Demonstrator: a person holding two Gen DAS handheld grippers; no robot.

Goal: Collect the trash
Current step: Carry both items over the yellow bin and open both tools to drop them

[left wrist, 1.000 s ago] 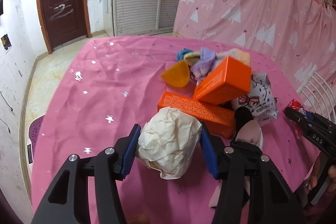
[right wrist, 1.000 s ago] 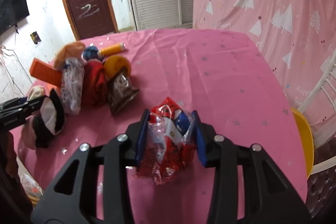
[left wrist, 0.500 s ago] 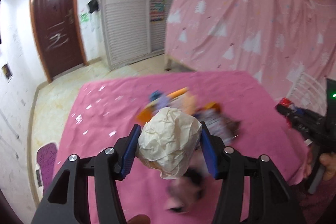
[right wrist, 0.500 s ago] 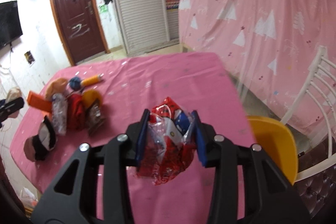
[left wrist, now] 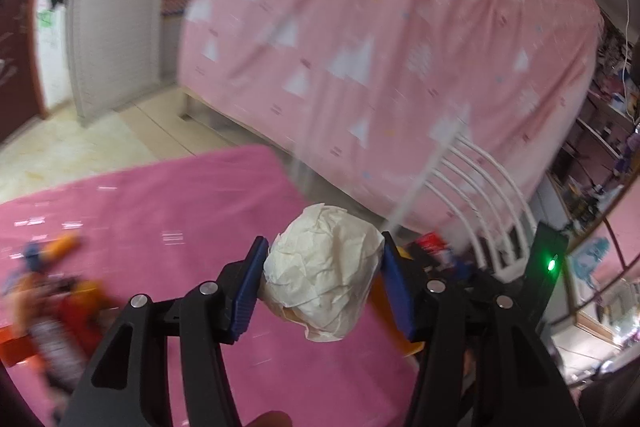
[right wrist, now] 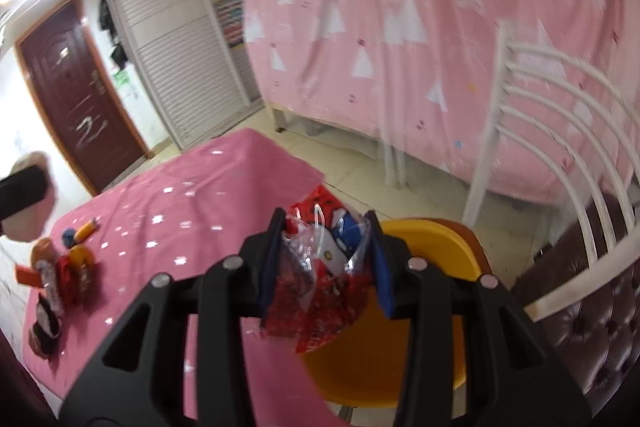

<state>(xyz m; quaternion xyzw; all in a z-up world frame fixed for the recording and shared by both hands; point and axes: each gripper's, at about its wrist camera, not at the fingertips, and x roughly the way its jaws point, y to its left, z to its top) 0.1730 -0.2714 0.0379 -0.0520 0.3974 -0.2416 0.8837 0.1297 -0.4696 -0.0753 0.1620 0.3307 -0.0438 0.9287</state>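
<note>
Left wrist view shows our left gripper point(left wrist: 322, 277) clamped on a crumpled paper ball point(left wrist: 322, 273), its blue pads pressed into both flanks. The ball is roughly round with a slight long axis running from its upper end down to a loose tail that points toward the camera's lower edge. It hangs in the air above the pink tablecloth point(left wrist: 168, 211), near the cloth's right-hand edge.

Right wrist view shows our right gripper point(right wrist: 324, 263) closed on a red plastic wrapper point(right wrist: 320, 275), squeezed between the pads. The wrapper is crumpled, its long axis running from a red tip above the fingers down to a ragged end below them. It is held over the border where the tablecloth point(right wrist: 208, 195) meets a yellow chair seat point(right wrist: 424, 247).

We see no bin or other container in either view.

On the tablecloth, far to the left of the wrapper, lies a blurred heap of remaining items point(right wrist: 60, 267) in orange, red and black; we cannot tell them apart. Beyond the yellow seat rises a white chair back point(right wrist: 560, 131), and behind that a pink sheet with white triangles point(right wrist: 400, 7). Left of the sheet stand a white louvred wardrobe point(right wrist: 172, 39) and a dark brown door point(right wrist: 76, 83), on a pale tiled floor point(right wrist: 360, 179).
</note>
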